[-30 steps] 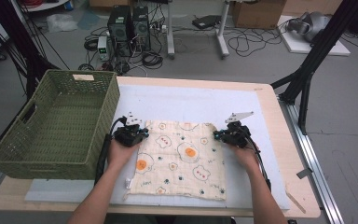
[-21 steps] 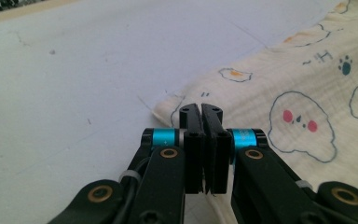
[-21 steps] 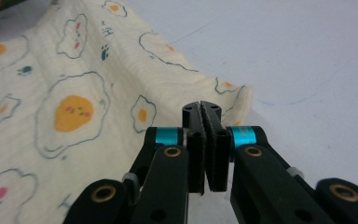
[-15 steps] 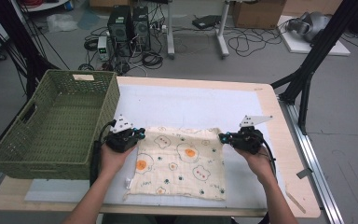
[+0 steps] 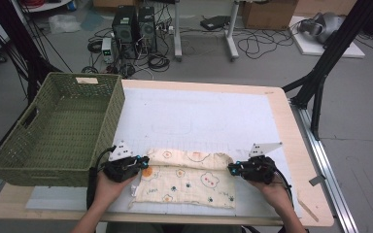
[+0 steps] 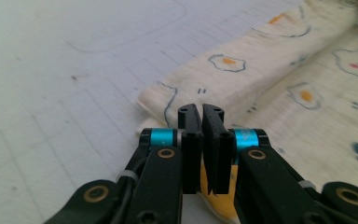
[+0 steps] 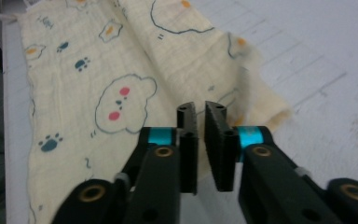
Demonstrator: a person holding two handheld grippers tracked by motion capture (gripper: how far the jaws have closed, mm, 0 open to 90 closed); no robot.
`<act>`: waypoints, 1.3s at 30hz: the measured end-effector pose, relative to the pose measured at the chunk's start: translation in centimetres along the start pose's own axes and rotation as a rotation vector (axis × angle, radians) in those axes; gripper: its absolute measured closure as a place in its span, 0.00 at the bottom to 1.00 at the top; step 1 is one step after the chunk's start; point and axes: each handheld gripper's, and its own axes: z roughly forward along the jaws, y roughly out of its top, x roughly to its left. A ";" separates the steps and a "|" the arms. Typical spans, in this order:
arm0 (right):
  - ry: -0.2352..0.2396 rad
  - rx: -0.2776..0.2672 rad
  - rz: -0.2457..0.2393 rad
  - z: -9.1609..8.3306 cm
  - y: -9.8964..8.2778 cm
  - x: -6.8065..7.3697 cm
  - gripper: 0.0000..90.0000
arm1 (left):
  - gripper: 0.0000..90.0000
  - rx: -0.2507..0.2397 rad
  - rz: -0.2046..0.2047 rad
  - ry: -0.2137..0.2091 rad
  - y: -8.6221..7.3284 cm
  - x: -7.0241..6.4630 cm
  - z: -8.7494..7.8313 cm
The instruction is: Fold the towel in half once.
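The cream printed muslin cloth (image 5: 187, 179) lies folded near the bench's (image 5: 291, 131) front edge. Left tongs (image 5: 144, 162) and right tongs (image 5: 230, 169), at its two ends, have just been opening. Each now stands slightly parted, cloth between its jaws, released.

Cloth (image 5: 187, 179) on table (image 5: 291, 126), basket (image 5: 58, 128) left

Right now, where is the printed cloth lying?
In the high view the printed cloth lies at the table's near edge, between the left gripper and right gripper.

Grey floor (image 5: 53, 43), tangled cables (image 5: 262, 46), 2 computer towers (image 5: 135, 24)
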 end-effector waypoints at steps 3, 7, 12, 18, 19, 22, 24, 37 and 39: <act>0.000 -0.015 0.002 -0.6 0.0 0.2 0.81 | 0.79 -0.017 -0.007 -0.013 0.4 0.0 -0.5; -0.030 -0.044 -0.006 -1.4 0.8 0.1 0.75 | 0.71 -0.033 0.004 0.017 1.5 -0.2 -0.4; -0.054 -0.075 0.006 -1.3 1.7 -0.7 0.66 | 0.65 -0.027 -0.022 0.038 2.3 0.1 1.1; -0.023 -0.028 0.021 0.4 1.9 -1.4 0.64 | 0.59 0.021 -0.052 0.062 2.7 0.9 2.8; -0.015 -0.022 0.018 0.6 1.9 -1.4 0.67 | 0.59 0.031 -0.055 0.055 2.6 1.0 3.0; -0.006 -0.023 -0.001 0.9 1.9 -1.3 0.79 | 0.77 0.072 -0.046 0.024 2.4 1.3 3.3; 0.000 -0.022 -0.015 0.9 2.0 -1.1 0.86 | 0.95 0.077 -0.029 0.012 2.3 1.2 3.3; 0.019 -0.097 -0.097 -1.6 1.5 1.7 0.94 | 0.95 -0.052 0.043 0.014 0.8 -1.7 -0.4; 0.035 -0.089 -0.110 -1.7 1.0 2.6 0.94 | 0.92 -0.047 0.054 -0.003 0.2 -2.3 -0.9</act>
